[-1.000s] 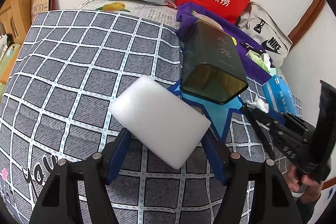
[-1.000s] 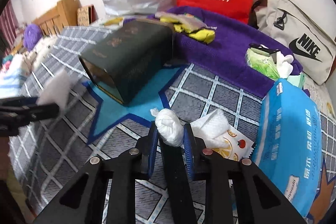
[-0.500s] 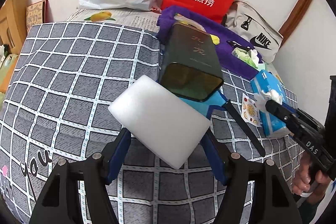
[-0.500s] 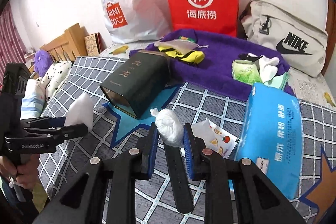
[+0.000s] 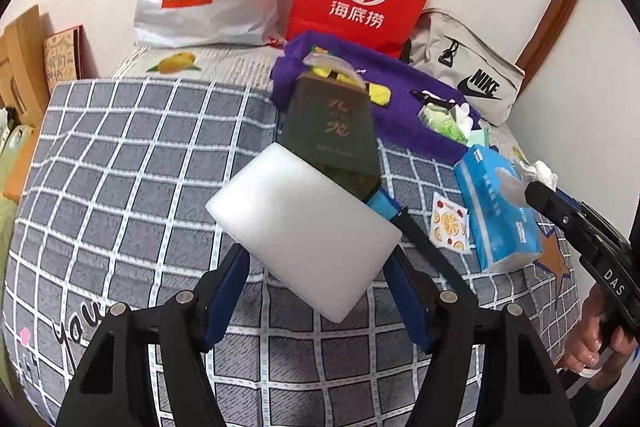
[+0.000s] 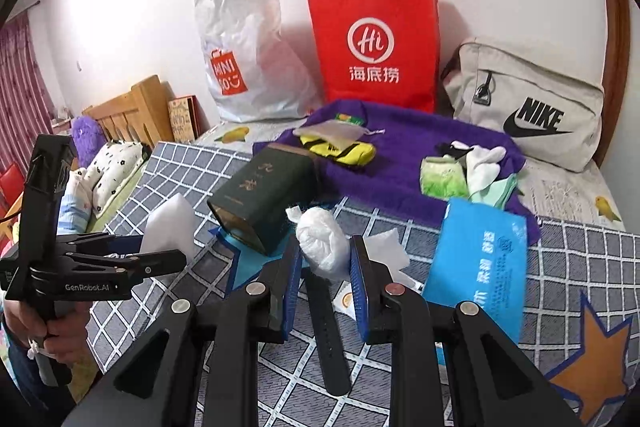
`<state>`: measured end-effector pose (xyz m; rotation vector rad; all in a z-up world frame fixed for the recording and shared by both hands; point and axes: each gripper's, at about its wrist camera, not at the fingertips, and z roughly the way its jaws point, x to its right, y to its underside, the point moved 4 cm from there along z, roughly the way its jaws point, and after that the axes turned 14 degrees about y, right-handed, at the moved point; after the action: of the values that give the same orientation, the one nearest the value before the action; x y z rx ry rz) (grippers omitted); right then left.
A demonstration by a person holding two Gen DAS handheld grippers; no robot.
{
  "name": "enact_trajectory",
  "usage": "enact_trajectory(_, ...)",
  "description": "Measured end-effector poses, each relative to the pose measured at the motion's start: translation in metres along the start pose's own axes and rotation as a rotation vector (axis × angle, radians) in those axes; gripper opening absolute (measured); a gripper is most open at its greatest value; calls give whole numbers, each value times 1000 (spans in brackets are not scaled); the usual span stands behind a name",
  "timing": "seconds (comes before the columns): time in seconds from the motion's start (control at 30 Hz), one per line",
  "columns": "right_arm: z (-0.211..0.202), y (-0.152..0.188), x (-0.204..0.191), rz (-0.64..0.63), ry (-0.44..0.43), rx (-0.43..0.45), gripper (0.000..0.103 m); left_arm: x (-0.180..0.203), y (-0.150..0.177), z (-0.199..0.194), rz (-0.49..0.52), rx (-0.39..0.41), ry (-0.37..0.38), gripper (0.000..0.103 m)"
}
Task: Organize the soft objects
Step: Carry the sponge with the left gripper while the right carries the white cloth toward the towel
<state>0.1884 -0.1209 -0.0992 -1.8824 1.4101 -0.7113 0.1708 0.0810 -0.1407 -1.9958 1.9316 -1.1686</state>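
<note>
My left gripper [image 5: 316, 267] is shut on a white foam block [image 5: 304, 231] and holds it above the checked bedspread [image 5: 120, 187]. It also shows in the right wrist view [image 6: 160, 259] with the foam block [image 6: 168, 227]. My right gripper [image 6: 325, 259] is shut on a white wad of soft plastic [image 6: 322, 243], lifted above the bed. It shows at the right edge of the left wrist view [image 5: 536, 187]. A dark green tin [image 6: 260, 199] lies on its side, open end towards me, on a blue star.
A purple towel [image 6: 400, 155] carries yellow socks [image 6: 344, 151], a green pack and white cloths. A blue tissue pack [image 6: 480, 267], a small fruit-print sachet [image 5: 450, 223], a black strap [image 6: 328, 339], a red paper bag [image 6: 376, 43], a white plastic bag and a Nike bag [image 6: 528, 107] are around.
Both grippers have risen and pulled back from the bed with their loads. The tin and the tissue pack now look farther away and lower in both views.
</note>
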Motion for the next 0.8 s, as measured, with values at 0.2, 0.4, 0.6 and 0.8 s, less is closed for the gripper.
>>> enact_trajectory(0.2, -2, -11, 11, 5, -1, 15, 23, 12, -19, 1, 8, 6, 8, 67)
enact_trajectory(0.4, 1, -27, 25, -2, 5, 34, 23, 22, -47, -1, 16, 23, 26, 67)
enact_trajectory(0.6, 10, -48, 42, 6, 20, 42, 23, 27, -75, -2, 28, 45, 21, 67)
enact_trajectory(0.8, 27, -69, 59, 19, 40, 30, 23, 31, -106, 6, 42, 60, 17, 67)
